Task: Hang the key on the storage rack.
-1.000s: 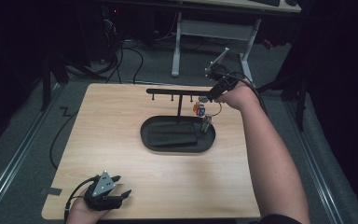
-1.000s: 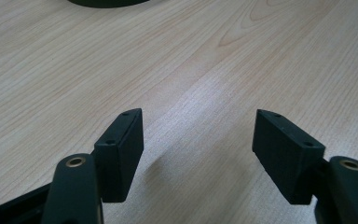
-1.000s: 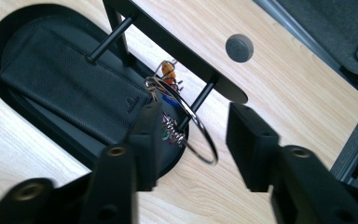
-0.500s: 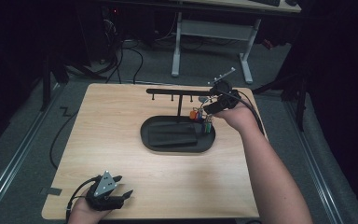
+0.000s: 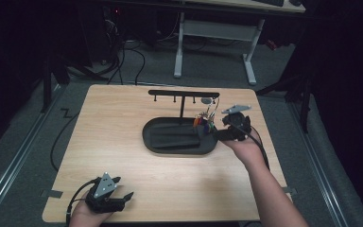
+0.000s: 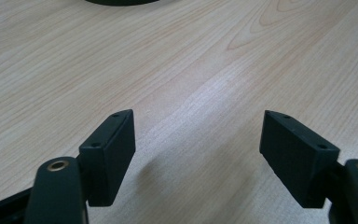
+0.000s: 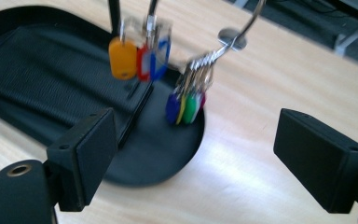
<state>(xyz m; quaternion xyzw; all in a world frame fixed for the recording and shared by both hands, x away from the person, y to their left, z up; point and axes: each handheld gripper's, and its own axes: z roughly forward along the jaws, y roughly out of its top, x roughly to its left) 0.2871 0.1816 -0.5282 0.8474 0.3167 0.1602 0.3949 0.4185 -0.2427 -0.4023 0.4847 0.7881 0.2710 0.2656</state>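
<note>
A black rack with a hooked crossbar (image 5: pixel 183 93) stands on an oval black base (image 5: pixel 170 137) mid-table. A bunch of coloured key tags (image 5: pixel 204 122) on a wire ring hangs from the bar's right end, over the base's right edge. My right gripper (image 5: pixel 217 132) is just right of the tags, open, pointing at them. In the right gripper view the orange, red and blue tags (image 7: pixel 137 53) and a lower blue, yellow and green cluster (image 7: pixel 185 106) dangle ahead of the wide-apart jaws (image 7: pixel 200 158), untouched. My left gripper (image 5: pixel 122 187) rests open at the front left corner.
Bare wooden tabletop (image 6: pixel 200 70) lies under the left gripper (image 6: pixel 198 154), with the base's rim (image 6: pixel 121 2) far ahead. The table's right edge (image 5: pixel 269 142) is close to the right hand. Cables and a white desk frame (image 5: pixel 217 33) sit on the floor behind.
The right gripper has drawn back from the bar's right end, down and toward the person. The tags now hang free and look blurred, as if swinging. The left gripper has not moved.
</note>
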